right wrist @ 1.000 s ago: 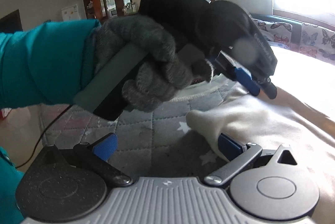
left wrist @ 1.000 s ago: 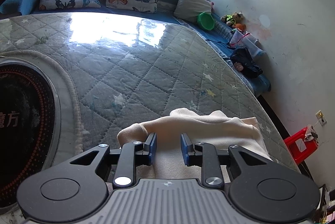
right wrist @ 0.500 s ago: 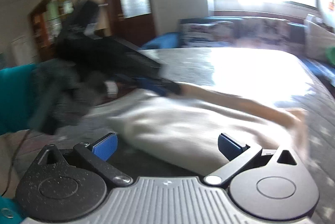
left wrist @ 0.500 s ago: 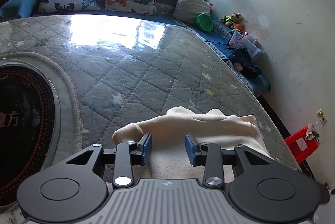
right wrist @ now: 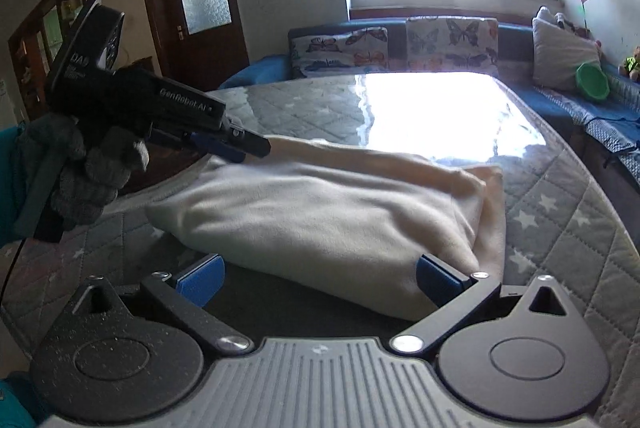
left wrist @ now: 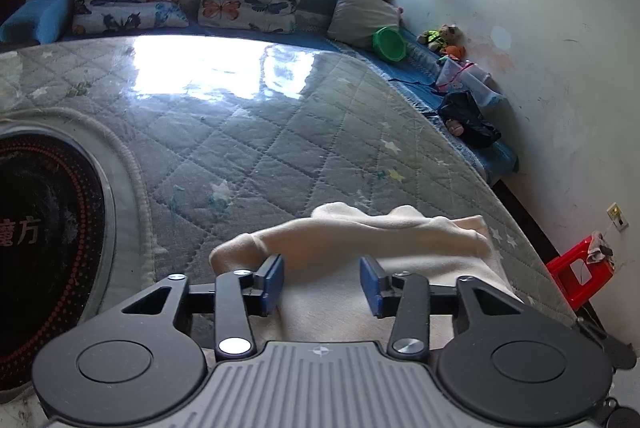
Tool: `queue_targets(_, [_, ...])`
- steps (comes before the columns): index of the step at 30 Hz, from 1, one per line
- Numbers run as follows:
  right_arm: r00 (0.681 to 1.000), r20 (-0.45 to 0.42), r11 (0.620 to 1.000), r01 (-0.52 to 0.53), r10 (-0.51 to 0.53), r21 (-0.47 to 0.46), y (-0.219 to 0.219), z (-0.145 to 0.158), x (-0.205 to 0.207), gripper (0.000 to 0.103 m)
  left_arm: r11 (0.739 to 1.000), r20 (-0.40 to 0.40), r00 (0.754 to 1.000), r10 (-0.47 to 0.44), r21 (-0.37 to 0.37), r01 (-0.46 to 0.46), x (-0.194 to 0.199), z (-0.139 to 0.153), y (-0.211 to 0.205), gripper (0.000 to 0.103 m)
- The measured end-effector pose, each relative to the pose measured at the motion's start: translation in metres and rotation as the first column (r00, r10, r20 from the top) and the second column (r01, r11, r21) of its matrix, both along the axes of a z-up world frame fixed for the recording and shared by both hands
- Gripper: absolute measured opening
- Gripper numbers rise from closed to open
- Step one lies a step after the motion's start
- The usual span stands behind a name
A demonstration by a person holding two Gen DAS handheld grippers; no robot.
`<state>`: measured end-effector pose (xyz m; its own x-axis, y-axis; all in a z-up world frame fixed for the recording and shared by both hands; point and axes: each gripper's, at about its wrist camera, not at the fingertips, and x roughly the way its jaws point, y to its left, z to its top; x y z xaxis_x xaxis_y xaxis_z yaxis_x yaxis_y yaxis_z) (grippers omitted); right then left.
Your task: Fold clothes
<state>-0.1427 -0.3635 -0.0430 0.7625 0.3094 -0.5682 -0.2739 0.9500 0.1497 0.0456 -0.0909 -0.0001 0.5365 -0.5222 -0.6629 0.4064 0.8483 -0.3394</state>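
Garment: cream fleece garment (right wrist: 320,211), soft and matte, folded into a thick rounded bundle on the grey quilted, star-printed table cover (left wrist: 256,147).
Left gripper (left wrist: 322,284): blue pads over the fold, jaws opening, apparently not pressing the fleece.
Right gripper (right wrist: 320,278): jaws spread wide at the bundle's near edge, gripping nothing.
Hand: grey knit glove (right wrist: 84,171) around the left handle.

Black round mat (left wrist: 44,228) cropped left
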Motion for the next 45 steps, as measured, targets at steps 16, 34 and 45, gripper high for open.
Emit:
queue_targets(16, [0.998, 0.015, 0.998, 0.058, -0.057, -0.002, 0.014, 0.005, 0.001, 0.103, 0.997, 0.069, 0.998, 0.001, 0.08, -0.006, -0.046, 0.009, 0.004, 0.076])
queue_targets(34, [0.986, 0.028, 0.985, 0.165, -0.164, -0.044, 0.026, 0.013, -0.01, 0.103, 0.992, 0.102, 0.995, 0.02, 0.119, -0.032, -0.096, 0.014, 0.017, 0.103])
queue_targets(45, [0.983, 0.022, 0.981, 0.185, -0.184, -0.054, 0.03, 0.014, -0.019, 0.103, 0.99, 0.094, 0.996, 0.006, 0.139, -0.019, -0.12, 0.012, 0.02, 0.103])
